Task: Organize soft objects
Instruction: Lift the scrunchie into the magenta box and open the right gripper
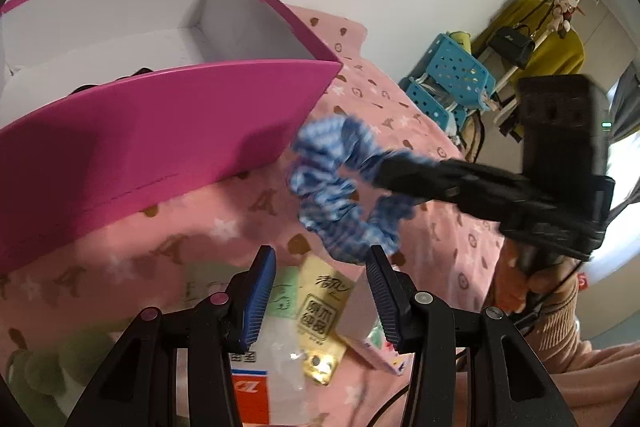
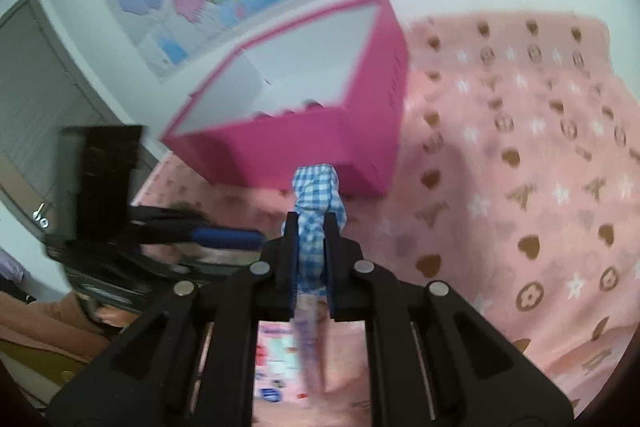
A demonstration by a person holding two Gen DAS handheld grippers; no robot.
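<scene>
A blue-and-white checked scrunchie hangs above the pink blanket, just right of the magenta box. My right gripper comes in from the right and is shut on one side of the scrunchie. In the right wrist view the checked cloth is pinched between the closed pads of that gripper, with the box straight ahead. The box is open at the top, white inside, with a dark item low in it. My left gripper stands open below the scrunchie and holds nothing.
Under my left gripper lie a clear tissue pack, a yellow packet and a small pink carton. The pink patterned blanket spreads to the right. Blue crates and a coat rack stand beyond the bed; a map hangs on the wall.
</scene>
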